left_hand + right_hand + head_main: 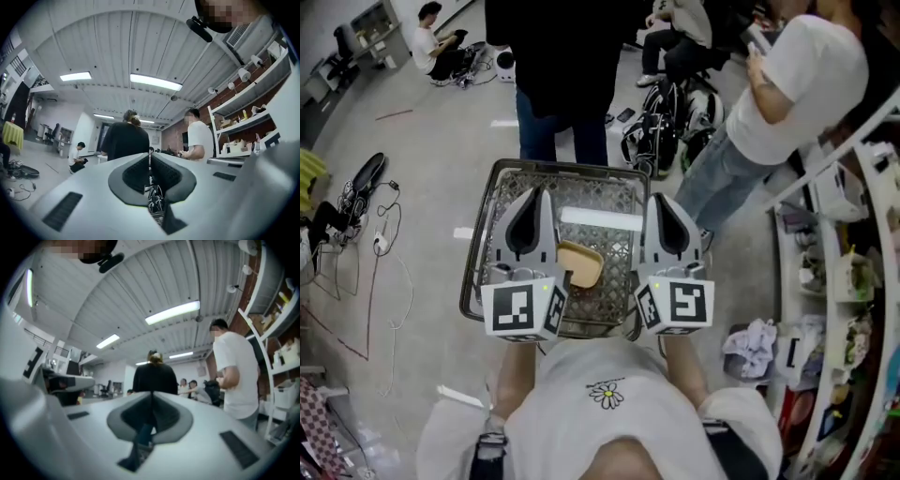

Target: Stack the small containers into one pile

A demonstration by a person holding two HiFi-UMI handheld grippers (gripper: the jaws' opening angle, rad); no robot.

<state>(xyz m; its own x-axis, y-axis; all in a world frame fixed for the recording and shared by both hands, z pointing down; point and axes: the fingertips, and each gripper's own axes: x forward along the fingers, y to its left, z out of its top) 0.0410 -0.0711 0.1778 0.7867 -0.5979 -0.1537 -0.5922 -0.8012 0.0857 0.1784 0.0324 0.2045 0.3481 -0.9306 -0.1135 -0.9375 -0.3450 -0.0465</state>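
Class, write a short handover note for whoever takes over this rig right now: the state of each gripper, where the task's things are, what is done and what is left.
Left gripper: shut, empty, held level over the basket.
Right gripper: shut, empty, level beside it.
Things: a tan container lies in the basket, seen between the two grippers. Whether it is one piece or a pile cannot be told.
Done: unclear; nothing is in hand.
Left: look into the basket for loose containers and stack any onto one pile.

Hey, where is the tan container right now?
In the head view, the tan container lies in the wire basket, showing at centre between the left gripper and the right gripper.
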